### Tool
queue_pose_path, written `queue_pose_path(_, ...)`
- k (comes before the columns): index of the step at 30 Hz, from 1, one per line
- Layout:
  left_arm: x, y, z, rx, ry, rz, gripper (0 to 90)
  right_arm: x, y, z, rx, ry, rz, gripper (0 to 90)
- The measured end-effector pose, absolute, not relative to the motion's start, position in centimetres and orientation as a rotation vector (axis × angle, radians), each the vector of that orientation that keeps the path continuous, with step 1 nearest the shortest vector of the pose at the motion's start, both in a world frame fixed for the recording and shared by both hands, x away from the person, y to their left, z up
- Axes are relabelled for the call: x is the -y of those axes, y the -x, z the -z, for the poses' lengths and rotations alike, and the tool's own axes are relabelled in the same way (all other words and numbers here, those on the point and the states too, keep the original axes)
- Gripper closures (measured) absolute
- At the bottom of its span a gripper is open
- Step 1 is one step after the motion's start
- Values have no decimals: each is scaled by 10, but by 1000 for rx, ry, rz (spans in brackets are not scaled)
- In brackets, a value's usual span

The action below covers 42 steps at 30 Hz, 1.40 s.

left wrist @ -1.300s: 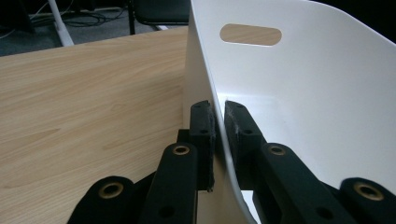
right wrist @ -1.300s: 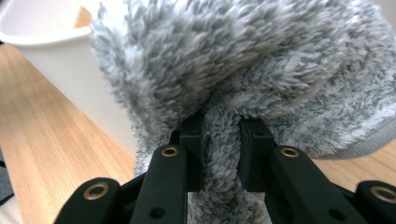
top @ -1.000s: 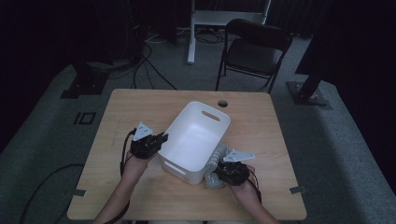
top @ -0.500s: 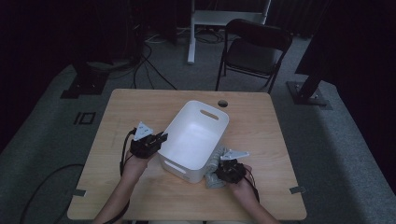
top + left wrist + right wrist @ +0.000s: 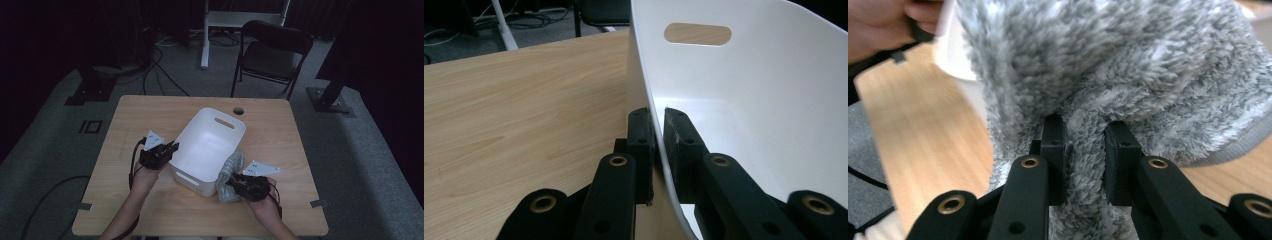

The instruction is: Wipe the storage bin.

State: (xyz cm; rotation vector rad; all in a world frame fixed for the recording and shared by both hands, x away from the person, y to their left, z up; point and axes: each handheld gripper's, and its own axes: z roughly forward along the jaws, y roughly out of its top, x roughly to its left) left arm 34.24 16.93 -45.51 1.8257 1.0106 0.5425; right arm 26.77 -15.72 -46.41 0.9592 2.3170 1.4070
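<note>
A white plastic bin (image 5: 210, 147) with a slot handle stands tilted on the wooden table (image 5: 150, 115). My left gripper (image 5: 167, 150) is shut on the bin's left rim; in the left gripper view the thin white wall (image 5: 734, 100) runs between my two black pads (image 5: 641, 137). To the right of the bin, my right gripper (image 5: 231, 181) is shut on a fluffy grey cloth (image 5: 231, 172). In the right gripper view the grey cloth (image 5: 1108, 65) bulges above the jaws, with a fold pinched between them. The bin holds nothing that I can see.
A round cable hole (image 5: 238, 110) sits near the table's far edge. Behind the table stand a black folding chair (image 5: 272, 55) and a white stand (image 5: 207, 30). Cables (image 5: 150, 60) lie on the grey carpet. Bare wood lies along the table's near edge.
My right gripper has lifted the grey cloth a little and shifted it slightly left, toward the bin. The left gripper and the bin have stayed put.
</note>
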Motion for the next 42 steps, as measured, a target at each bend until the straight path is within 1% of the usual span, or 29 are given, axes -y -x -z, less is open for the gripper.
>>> queue_pose_path(5, -171, -342, 457, -992, -1808, -519, 826, 151, -266, 467, -2318, -932, -1381, 751)
queue_pose_path(14, -170, -342, 457, -997, -1803, -520, 829, 149, -280, 489, -2387, -1009, -1303, 749)
queue_pose_path(24, -170, -342, 456, -999, -1814, -535, 828, 150, -290, 502, -2411, -1041, -1250, 749)
queue_pose_path(35, -169, -342, 456, -998, -1824, -554, 827, 149, -306, 525, -2467, -1098, -1134, 749)
queue_pose_path(39, -169, -342, 456, -1011, -1812, -554, 827, 150, -303, 518, -2465, -1091, -1143, 753)
queue_pose_path(42, -168, -342, 456, -1011, -1815, -558, 829, 155, -291, 500, -2433, -1056, -1227, 753)
